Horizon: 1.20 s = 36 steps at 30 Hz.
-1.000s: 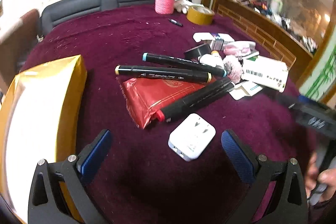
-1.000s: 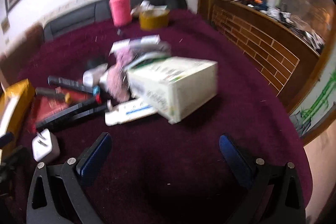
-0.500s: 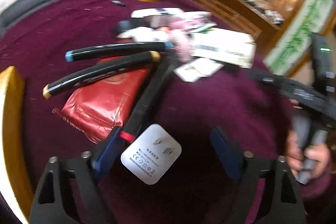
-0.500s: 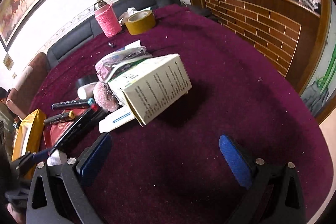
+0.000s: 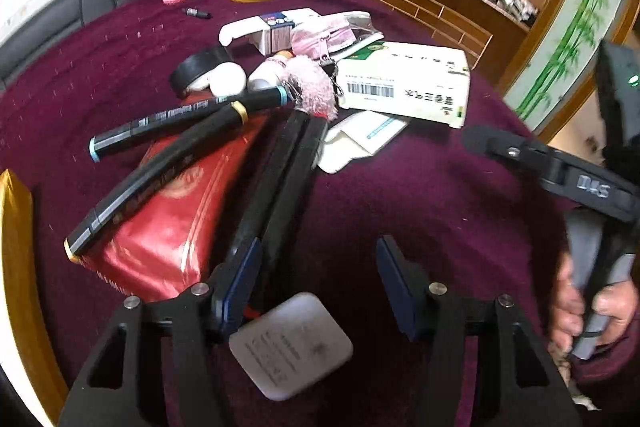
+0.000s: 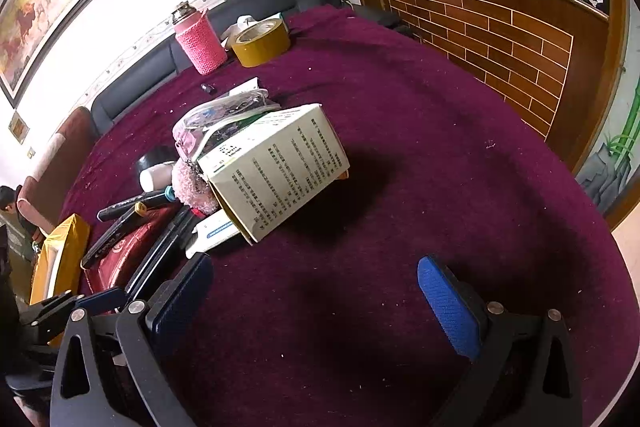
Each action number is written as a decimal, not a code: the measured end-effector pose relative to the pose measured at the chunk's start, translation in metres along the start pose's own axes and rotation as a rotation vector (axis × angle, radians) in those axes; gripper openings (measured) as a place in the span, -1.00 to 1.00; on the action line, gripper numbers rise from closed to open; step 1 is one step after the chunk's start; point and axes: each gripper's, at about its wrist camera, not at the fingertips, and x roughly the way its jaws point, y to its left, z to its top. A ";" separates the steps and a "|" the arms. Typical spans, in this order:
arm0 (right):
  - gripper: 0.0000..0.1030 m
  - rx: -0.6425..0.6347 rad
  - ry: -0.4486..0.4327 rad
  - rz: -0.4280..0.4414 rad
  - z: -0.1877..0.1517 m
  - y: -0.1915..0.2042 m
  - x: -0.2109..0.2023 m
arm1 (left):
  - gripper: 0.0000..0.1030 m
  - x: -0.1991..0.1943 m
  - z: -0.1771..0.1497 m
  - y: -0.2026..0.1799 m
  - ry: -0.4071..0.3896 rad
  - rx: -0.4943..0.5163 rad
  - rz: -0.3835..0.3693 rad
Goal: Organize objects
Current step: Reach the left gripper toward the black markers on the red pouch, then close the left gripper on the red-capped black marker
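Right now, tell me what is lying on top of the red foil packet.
On the red foil packet lie two black markers: a yellow-capped marker and a blue-capped marker beyond it. What is beneath the packet is hidden.

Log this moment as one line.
left tongs: closing around white charger, not yet gripped | right tongs: open, empty, over maroon cloth

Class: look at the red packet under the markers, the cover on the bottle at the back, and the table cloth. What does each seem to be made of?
Red packet: probably glossy foil or plastic film; it shines and creases.
Bottle cover: pink knitted yarn, matt; ribbed stitches show.
Table cloth: dark red fabric, seemingly velvety; dull, fuzzy, holding lint specks.
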 end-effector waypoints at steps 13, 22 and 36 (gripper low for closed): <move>1.00 0.007 0.009 -0.009 0.001 -0.004 0.003 | -0.09 0.018 0.009 0.011 0.062 -0.006 -0.004; 1.00 0.020 0.030 -0.003 0.000 -0.005 0.011 | -0.39 0.024 0.016 -0.002 0.060 0.039 0.033; 1.00 0.042 0.058 -0.006 -0.001 -0.011 0.019 | -0.73 0.023 0.014 -0.018 0.045 0.102 0.075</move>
